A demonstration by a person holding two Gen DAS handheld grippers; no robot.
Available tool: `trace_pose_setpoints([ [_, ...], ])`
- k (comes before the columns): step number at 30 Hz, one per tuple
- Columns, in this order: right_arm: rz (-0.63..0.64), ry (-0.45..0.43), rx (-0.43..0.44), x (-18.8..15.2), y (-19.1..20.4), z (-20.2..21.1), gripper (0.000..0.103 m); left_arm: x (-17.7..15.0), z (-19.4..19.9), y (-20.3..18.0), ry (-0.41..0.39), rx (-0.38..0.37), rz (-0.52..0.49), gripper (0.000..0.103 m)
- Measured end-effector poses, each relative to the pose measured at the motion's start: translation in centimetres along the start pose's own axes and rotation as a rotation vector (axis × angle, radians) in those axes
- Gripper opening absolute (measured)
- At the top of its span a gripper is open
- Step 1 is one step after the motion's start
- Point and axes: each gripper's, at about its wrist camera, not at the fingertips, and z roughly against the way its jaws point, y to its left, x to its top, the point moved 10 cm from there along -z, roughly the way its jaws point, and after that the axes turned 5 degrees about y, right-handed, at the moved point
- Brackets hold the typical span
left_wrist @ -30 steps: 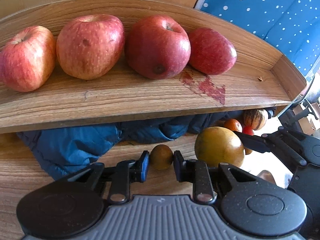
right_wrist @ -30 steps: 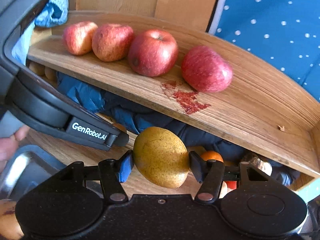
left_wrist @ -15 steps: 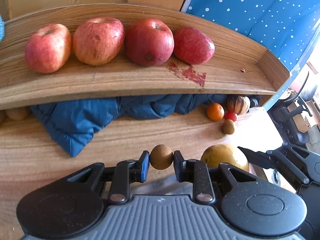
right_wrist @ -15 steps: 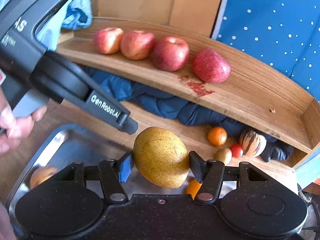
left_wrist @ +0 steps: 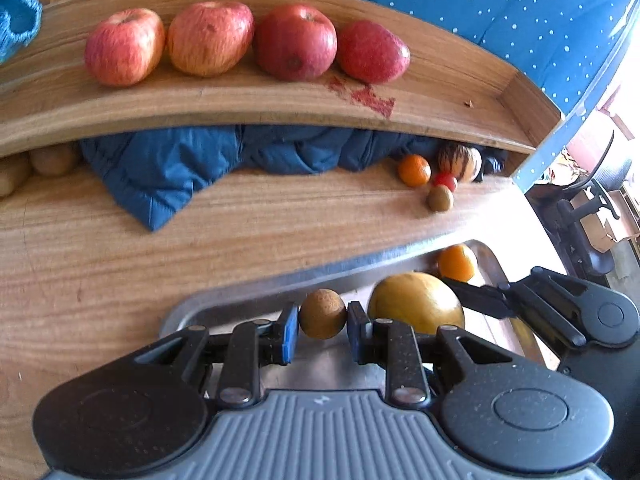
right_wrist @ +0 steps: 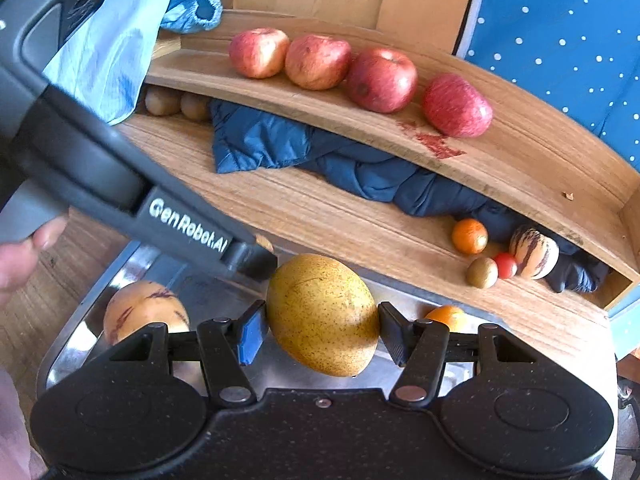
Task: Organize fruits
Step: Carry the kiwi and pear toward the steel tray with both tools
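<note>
**Gripping a fruit in each claw above the steel tray**

Holding both tools over the metal tray (right_wrist: 76, 344), you had each claw closed on a fruit. Your left claw (left_wrist: 322, 322) was pinched on a small brown kiwi (left_wrist: 322, 313), its two pads pressed against the sides. Your right claw (right_wrist: 320, 326) was spread wider, clamped around a large speckled yellow pear (right_wrist: 322, 314) that filled the gap between the fingers. In the left wrist view the pear sat just to the right of the kiwi, with the right claw reaching in from that side.

Inside the tray lay an orange (left_wrist: 457, 263) near the far corner and a pale, purple-streaked melon (right_wrist: 144, 310) on the near left side (partly hidden by the right claw's body).

On the wooden bench (left_wrist: 120, 264) beyond the tray, a crumpled dark blue jacket (left_wrist: 172, 164) was tucked under the raised shelf (left_wrist: 240, 100). At the jacket's right end, close together, were a small orange (right_wrist: 469, 236), a striped melon (right_wrist: 534, 252), a cherry tomato (right_wrist: 505, 265) and another kiwi (right_wrist: 482, 273). Four red apples (left_wrist: 296, 42) stood in a row on the shelf, beside a reddish stain (left_wrist: 372, 98). Two more brown fruits (right_wrist: 176, 102) sat under the shelf's left end.
</note>
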Motion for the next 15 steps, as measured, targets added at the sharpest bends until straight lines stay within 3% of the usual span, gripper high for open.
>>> trace_pose_setpoints([
  [15, 0.015, 0.030, 0.042, -1.1, 0.4, -0.5, 0.061, -1.5, 0.0, 0.9, 0.015, 0.032, 0.078, 0.028],
])
